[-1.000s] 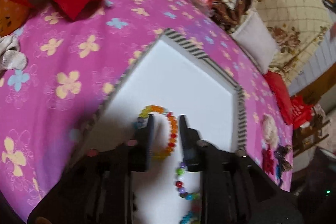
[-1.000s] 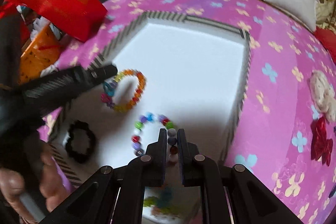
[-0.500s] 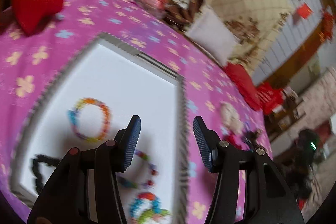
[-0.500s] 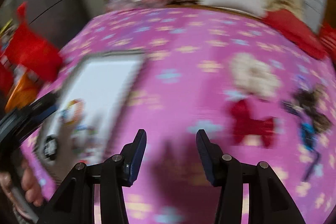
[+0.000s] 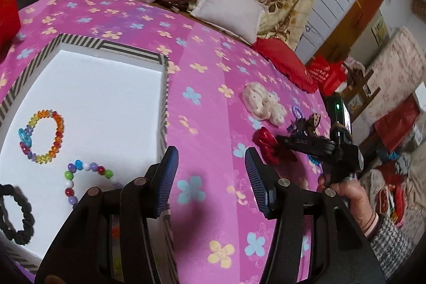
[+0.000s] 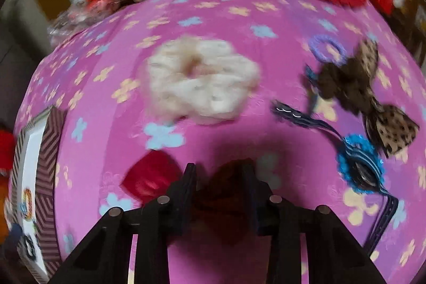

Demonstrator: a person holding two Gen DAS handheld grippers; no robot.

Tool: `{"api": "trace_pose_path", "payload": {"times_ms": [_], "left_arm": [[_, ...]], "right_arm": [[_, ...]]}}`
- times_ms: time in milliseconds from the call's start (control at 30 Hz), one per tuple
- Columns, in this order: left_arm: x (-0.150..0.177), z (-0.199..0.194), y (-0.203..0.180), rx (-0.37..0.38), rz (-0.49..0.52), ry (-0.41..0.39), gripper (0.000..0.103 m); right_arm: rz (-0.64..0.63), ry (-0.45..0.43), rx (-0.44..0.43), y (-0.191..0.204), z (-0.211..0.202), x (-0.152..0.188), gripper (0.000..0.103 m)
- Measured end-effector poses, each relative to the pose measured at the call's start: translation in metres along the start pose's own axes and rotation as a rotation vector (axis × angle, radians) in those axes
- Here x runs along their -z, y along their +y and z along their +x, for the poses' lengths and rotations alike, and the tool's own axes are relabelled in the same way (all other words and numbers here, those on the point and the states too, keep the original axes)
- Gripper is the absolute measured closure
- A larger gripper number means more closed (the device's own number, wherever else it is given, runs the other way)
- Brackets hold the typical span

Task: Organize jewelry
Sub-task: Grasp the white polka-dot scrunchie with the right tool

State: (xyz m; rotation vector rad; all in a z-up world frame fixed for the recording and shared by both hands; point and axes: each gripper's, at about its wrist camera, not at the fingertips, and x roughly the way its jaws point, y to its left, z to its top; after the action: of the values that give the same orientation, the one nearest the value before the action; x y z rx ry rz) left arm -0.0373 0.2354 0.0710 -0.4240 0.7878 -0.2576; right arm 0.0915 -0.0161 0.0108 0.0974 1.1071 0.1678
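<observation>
Pink flowered cloth (image 5: 213,87) covers the table. Left view alone shows inside the striped tray (image 5: 127,49): rainbow bracelet (image 5: 42,136), bead bracelet (image 5: 80,177), black scrunchie (image 5: 16,214). Left gripper (image 5: 210,177) jaws apart, empty, above cloth. Right view alone shows white scrunchie (image 6: 202,76), leopard bow (image 6: 367,95). Right gripper (image 6: 219,193) has just been closing around the red bow (image 6: 151,175); blurry, seemingly not pressing.

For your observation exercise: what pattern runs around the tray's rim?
Black-and-white stripes on the tray's rim, clearest in the left wrist view.
</observation>
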Motion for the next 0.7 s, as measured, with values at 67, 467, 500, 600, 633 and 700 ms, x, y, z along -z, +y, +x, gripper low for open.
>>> {"api": "trace_pose_path", "payload": {"times_ms": [67,467,500,600,633,700], "left_arm": [[0.002,0.003,-0.003,-0.010,0.017,0.004,0.051],[0.014,0.010,-0.015,0.016,0.044,0.039,0.051],[0.015,0.013,-0.016,0.018,0.045,0.047,0.051],[0.017,0.018,-0.018,0.032,0.046,0.068,0.051],[0.017,0.019,-0.018,0.034,0.048,0.073,0.051],[0.018,0.022,-0.020,0.034,0.055,0.081,0.051]], "right_arm": [[-0.085,0.043,-0.081,0.021,-0.004,0.012,0.069],[-0.102,-0.086,0.133,-0.003,-0.018,-0.042,0.039],[-0.123,-0.086,0.145,0.002,-0.014,-0.047,0.039],[-0.173,-0.086,0.174,0.013,-0.001,-0.060,0.039],[-0.174,-0.084,0.177,0.015,0.006,-0.066,0.039],[-0.177,-0.068,0.195,0.017,0.022,-0.077,0.039]]}}
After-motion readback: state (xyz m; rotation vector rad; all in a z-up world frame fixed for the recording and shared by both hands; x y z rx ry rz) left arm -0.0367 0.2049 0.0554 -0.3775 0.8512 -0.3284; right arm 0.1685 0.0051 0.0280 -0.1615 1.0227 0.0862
